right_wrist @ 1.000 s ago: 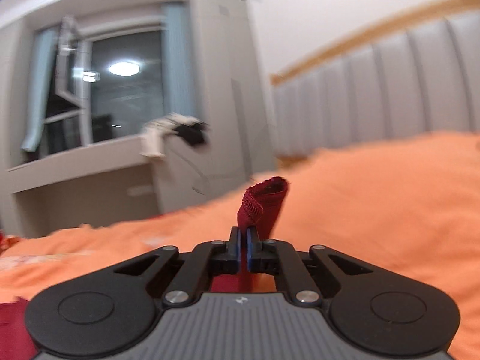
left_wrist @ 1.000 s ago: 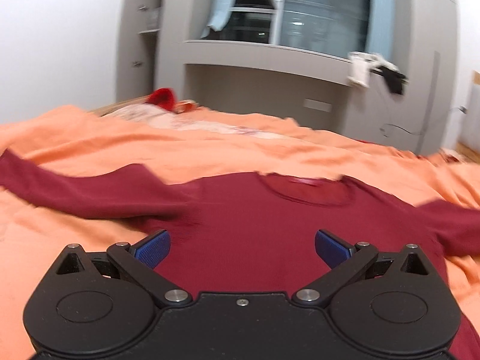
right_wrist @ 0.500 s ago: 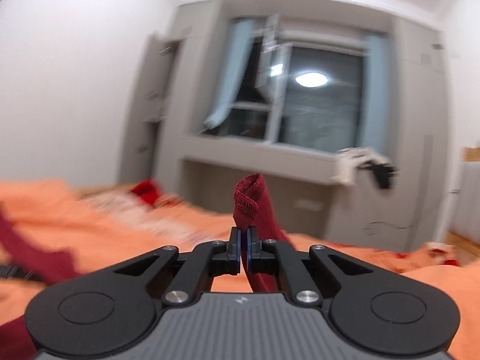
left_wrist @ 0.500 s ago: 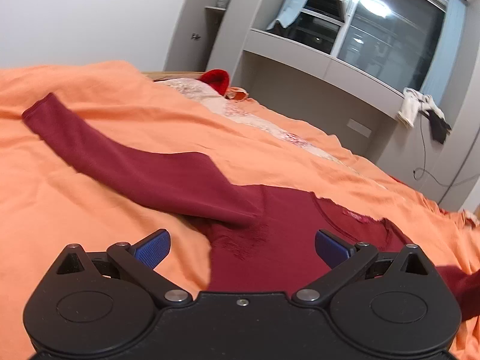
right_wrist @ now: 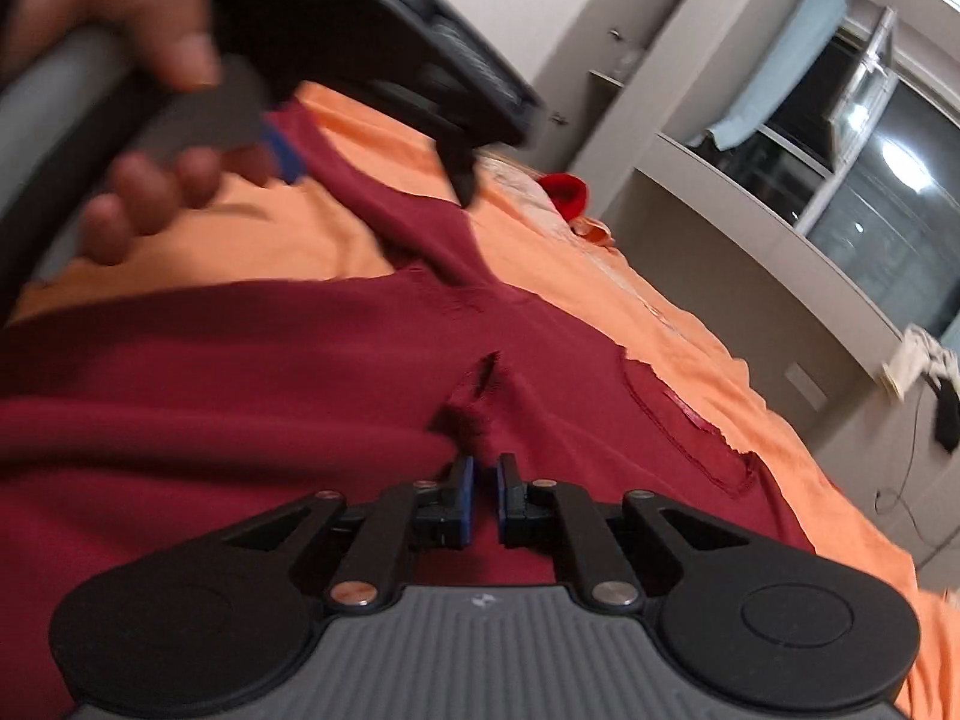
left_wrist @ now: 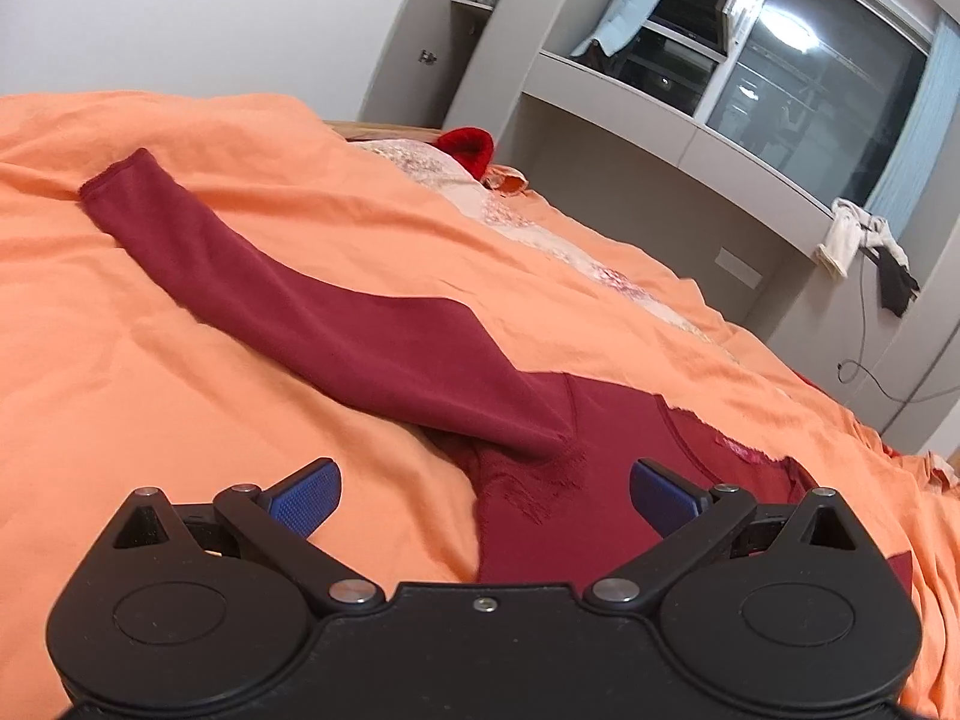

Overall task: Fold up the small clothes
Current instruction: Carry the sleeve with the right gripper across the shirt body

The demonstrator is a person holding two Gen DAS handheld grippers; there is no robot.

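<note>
A dark red long-sleeved shirt [left_wrist: 540,510] lies flat on the orange bedspread [left_wrist: 180,408]. Its left sleeve [left_wrist: 336,330] stretches out to the far left. My left gripper [left_wrist: 480,495] is open and empty, hovering above the shirt's left armpit. In the right wrist view the right sleeve is laid across the shirt's body [right_wrist: 240,372], its cuff [right_wrist: 474,396] just ahead of my right gripper [right_wrist: 485,489]. The jaws stand a small gap apart, and the cuff lies just beyond the tips. The left gripper's body and the person's hand [right_wrist: 150,120] show at upper left.
A bright red garment [left_wrist: 468,147] and a pale patterned cloth [left_wrist: 480,204] lie at the bed's far edge. Beyond stand grey cabinets, a window ledge [left_wrist: 690,138] and hanging cloths [left_wrist: 864,240] with a cable.
My right gripper carried the sleeve cuff leftward over the shirt, came down and parted its jaws slightly. My left gripper swung left towards the left sleeve, staying open.
</note>
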